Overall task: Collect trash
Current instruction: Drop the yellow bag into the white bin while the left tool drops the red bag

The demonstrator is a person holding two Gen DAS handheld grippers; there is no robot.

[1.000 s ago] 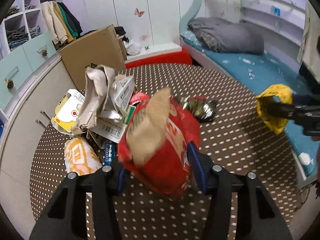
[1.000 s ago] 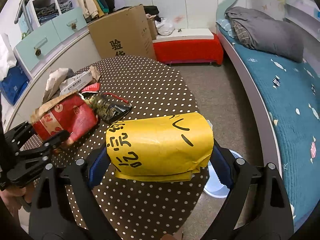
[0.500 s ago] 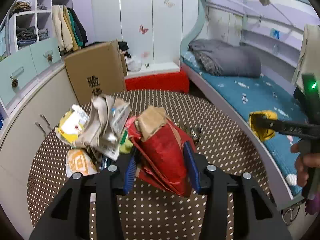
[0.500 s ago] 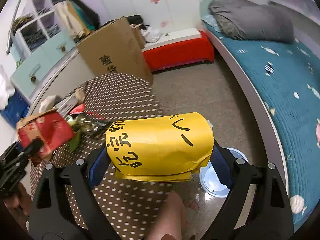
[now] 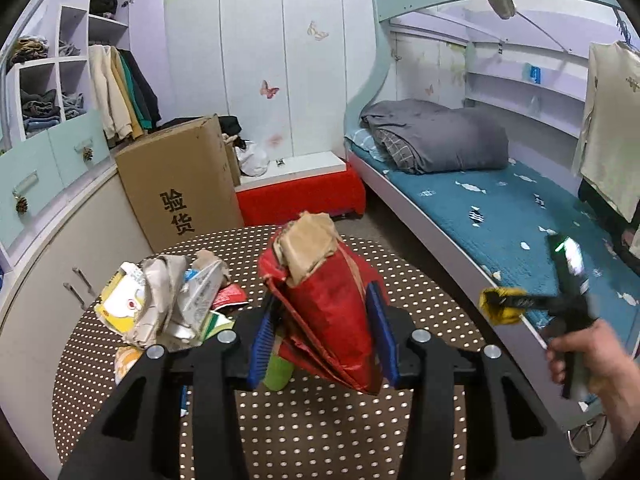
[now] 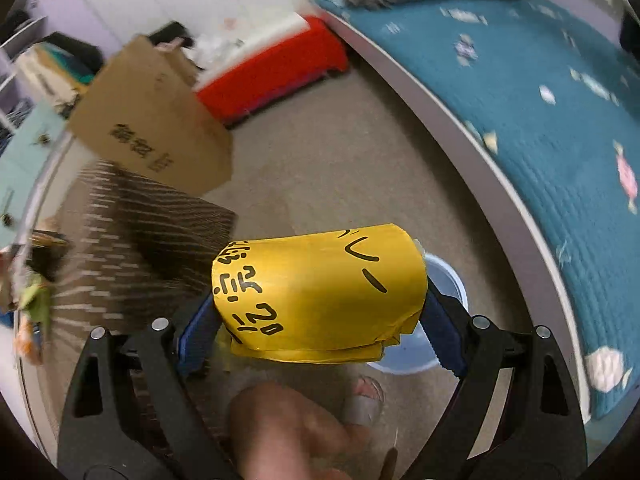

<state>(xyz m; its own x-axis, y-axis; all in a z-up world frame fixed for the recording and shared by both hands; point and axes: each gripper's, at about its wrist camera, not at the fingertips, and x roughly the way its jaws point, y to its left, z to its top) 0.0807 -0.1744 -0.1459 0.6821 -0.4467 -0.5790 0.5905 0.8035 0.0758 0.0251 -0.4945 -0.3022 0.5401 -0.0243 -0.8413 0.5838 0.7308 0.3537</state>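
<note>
My left gripper (image 5: 322,332) is shut on a crumpled red bag (image 5: 328,312) with brown paper sticking out of its top, held above the dotted round table (image 5: 320,420). A pile of wrappers and cartons (image 5: 160,304) lies on the table to the left. My right gripper (image 6: 320,320) is shut on a folded yellow packet (image 6: 316,288) with black writing, above the floor and a light blue bin (image 6: 444,284) partly hidden behind it. In the left wrist view the right gripper (image 5: 504,304) shows at the right, past the table's edge, held by a hand (image 5: 592,360).
A tall cardboard box (image 5: 180,184) stands behind the table, next to a red bench (image 5: 300,196). A bunk bed with a teal mattress (image 5: 520,208) runs along the right. Cabinets (image 5: 48,208) curve along the left. A person's knee (image 6: 288,428) and sandalled foot (image 6: 364,396) are below the right gripper.
The left gripper has lifted the red bag off the table and tilted up. The right gripper has swung off the table's edge and down over the floor near the blue bin, rolling as it went.
</note>
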